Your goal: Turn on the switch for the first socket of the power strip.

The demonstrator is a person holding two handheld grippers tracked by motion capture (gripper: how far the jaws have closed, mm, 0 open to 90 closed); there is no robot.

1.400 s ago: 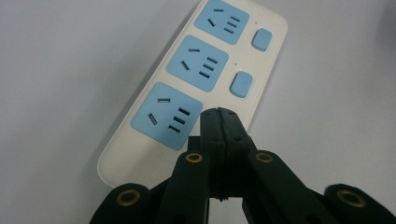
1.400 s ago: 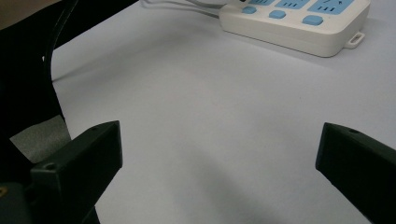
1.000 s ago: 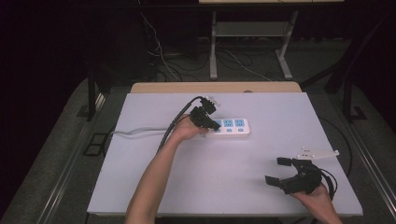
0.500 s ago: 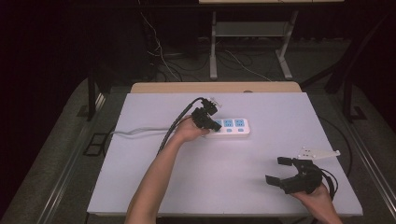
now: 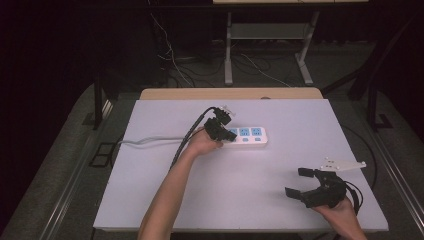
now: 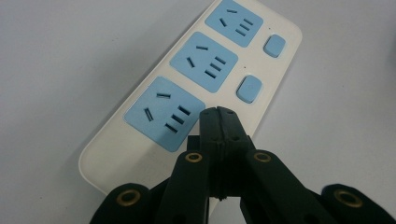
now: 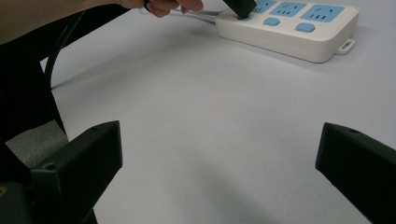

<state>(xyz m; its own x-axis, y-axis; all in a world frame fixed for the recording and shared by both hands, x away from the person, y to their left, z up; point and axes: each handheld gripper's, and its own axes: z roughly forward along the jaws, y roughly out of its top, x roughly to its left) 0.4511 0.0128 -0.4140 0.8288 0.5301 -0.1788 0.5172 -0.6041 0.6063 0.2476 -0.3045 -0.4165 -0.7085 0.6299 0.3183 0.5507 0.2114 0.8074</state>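
Observation:
A white power strip (image 5: pixel 250 135) with three blue sockets and blue buttons lies at the middle of the white table (image 5: pixel 240 200). My left gripper (image 5: pixel 230 134) is shut with nothing between its jaws. In the left gripper view the joined tips (image 6: pixel 218 115) come down on the power strip (image 6: pixel 196 88) beside the nearest socket, in line with the two blue buttons (image 6: pixel 249 88). The right gripper view shows those black tips (image 7: pixel 240 7) touching the power strip's (image 7: pixel 299 32) top. My right gripper (image 5: pixel 298 182) rests open near the table's front right, and its wide jaws (image 7: pixel 219 154) hold nothing.
The strip's grey cord (image 5: pixel 150 142) runs left off the table. A wooden edge (image 5: pixel 230 93) borders the far side. Beyond it, cables and a stand's legs (image 5: pixel 229 60) sit on the dark floor. Bare table lies between the two grippers.

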